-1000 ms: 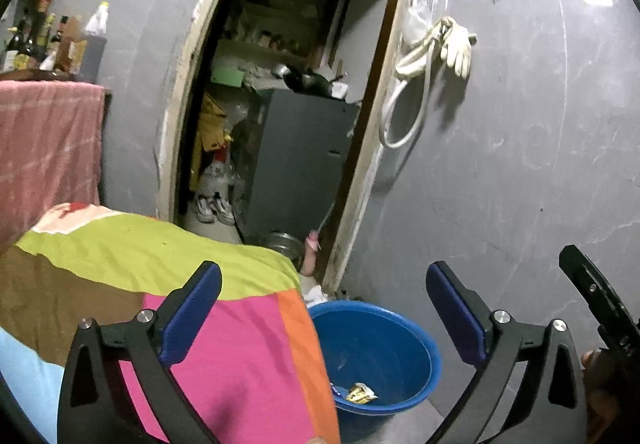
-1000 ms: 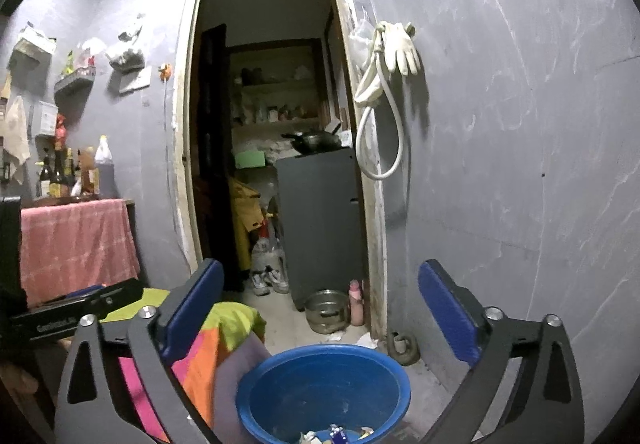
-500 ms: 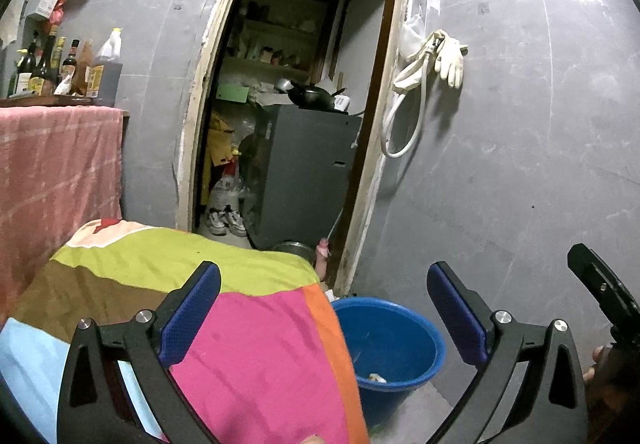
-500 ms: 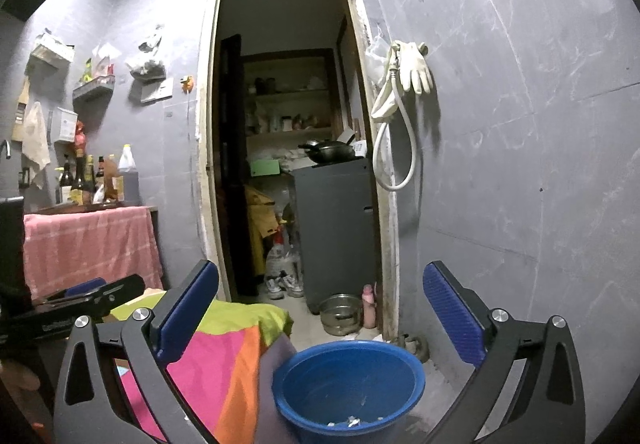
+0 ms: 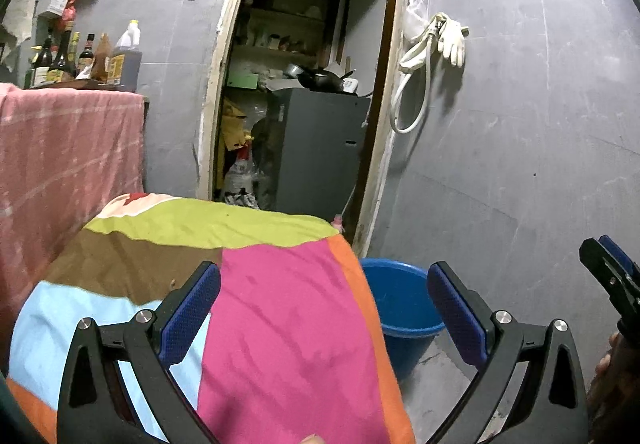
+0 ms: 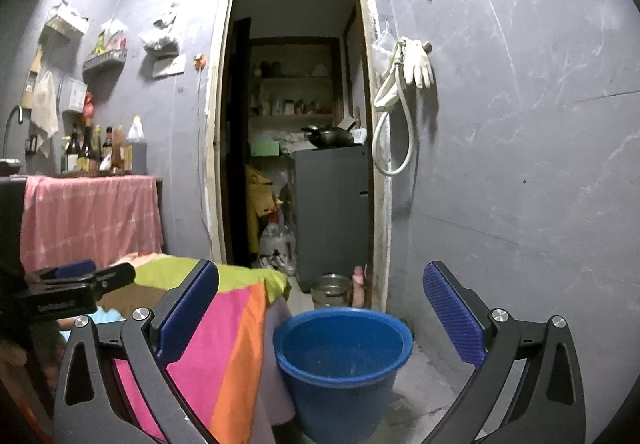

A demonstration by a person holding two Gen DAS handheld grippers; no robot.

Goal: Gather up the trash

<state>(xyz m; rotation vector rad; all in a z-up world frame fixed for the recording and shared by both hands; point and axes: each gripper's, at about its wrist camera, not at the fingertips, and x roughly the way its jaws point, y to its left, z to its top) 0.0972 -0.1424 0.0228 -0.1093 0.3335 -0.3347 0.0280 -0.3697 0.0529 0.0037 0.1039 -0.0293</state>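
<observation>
A blue plastic bucket (image 6: 342,358) stands on the floor beside a table draped in a multicoloured cloth (image 5: 248,308). In the left wrist view the blue bucket (image 5: 400,304) peeks out past the cloth's orange edge. My left gripper (image 5: 324,312) is open above the cloth, holding nothing. My right gripper (image 6: 320,316) is open and empty, hovering over the bucket and the cloth's corner. From here the bucket's inside shows no trash. The left gripper's body (image 6: 76,284) appears at the left of the right wrist view, and the right one's tip (image 5: 612,276) at the right edge of the left wrist view.
An open doorway (image 6: 296,147) leads to a storeroom with a grey cabinet (image 6: 332,211). A metal bowl (image 6: 330,290) sits on the floor by the door frame. A hose and gloves (image 6: 404,83) hang on the grey wall. Bottles (image 5: 80,55) stand on a pink-covered counter (image 5: 68,147).
Both grippers have risen and pulled back from the bucket. The trash at the bucket's bottom has dropped out of sight. More of the cloth and the wall shows.
</observation>
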